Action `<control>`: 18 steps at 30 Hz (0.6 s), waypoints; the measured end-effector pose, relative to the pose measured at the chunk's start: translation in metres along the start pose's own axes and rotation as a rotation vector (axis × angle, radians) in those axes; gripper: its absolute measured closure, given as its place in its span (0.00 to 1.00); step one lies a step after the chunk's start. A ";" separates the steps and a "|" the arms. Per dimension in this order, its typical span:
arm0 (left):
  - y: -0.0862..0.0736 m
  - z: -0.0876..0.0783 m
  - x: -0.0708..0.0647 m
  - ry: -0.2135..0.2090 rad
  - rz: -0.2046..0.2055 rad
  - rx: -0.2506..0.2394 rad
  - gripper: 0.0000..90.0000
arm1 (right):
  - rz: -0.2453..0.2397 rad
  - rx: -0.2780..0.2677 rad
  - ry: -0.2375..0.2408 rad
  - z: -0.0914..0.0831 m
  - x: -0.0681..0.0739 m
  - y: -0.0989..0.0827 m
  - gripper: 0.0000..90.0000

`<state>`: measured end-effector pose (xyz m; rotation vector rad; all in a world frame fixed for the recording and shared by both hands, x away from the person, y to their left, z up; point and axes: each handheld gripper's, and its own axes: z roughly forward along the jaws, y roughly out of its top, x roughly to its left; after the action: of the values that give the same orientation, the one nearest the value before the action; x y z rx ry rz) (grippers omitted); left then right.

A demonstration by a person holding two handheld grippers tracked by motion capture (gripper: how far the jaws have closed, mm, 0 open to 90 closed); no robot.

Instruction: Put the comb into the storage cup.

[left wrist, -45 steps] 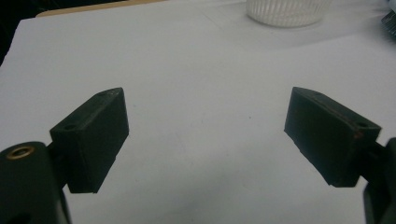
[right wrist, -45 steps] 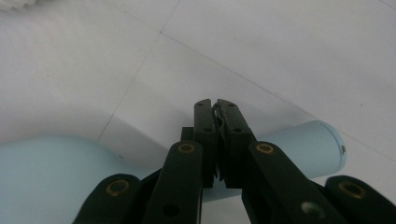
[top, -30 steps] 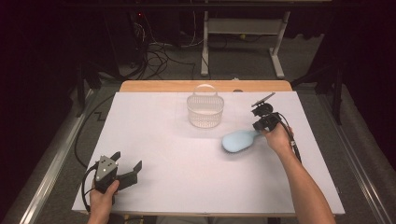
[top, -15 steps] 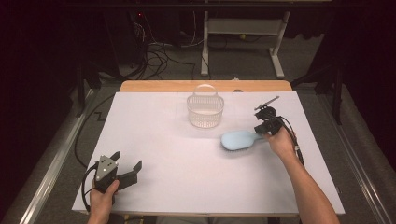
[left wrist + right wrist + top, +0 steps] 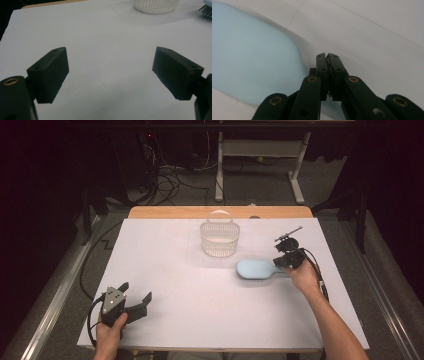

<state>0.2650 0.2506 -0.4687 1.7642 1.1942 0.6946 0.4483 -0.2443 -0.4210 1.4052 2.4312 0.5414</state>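
A light blue hairbrush (image 5: 255,268) lies back up on the white table (image 5: 170,265), right of the middle. Its handle points right, toward my right gripper (image 5: 276,264). That gripper's jaws are shut pad to pad (image 5: 327,55) just over the handle end, with the brush's blue back (image 5: 249,57) to their left. I cannot tell whether the tips touch the brush. A white ribbed basket (image 5: 220,240) stands upright behind the brush. My left gripper (image 5: 136,293) rests at the near left corner, open (image 5: 113,62), with bare table between its jaws.
The basket's base (image 5: 156,5) and the brush's dark bristles (image 5: 206,10) show far off in the left gripper view. A wooden strip (image 5: 220,212) edges the table's far side. Cables and a metal stand lie on the dark floor beyond.
My right gripper has shifted slightly nearer and lower beside the brush's handle. The brush, the basket and the left gripper have not moved.
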 end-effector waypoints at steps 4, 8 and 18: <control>0.000 0.000 0.000 0.001 0.001 0.000 0.16 | -0.006 -0.004 0.005 -0.002 0.001 -0.004 0.98; 0.000 0.000 0.000 0.001 0.000 0.000 0.16 | -0.008 -0.008 0.011 -0.004 0.002 -0.008 0.98; 0.000 0.000 -0.001 0.001 0.001 0.001 0.16 | -0.029 -0.005 0.013 -0.007 0.006 -0.015 0.98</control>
<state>0.2650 0.2499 -0.4688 1.7654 1.1945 0.6960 0.4308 -0.2476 -0.4216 1.3666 2.4548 0.5513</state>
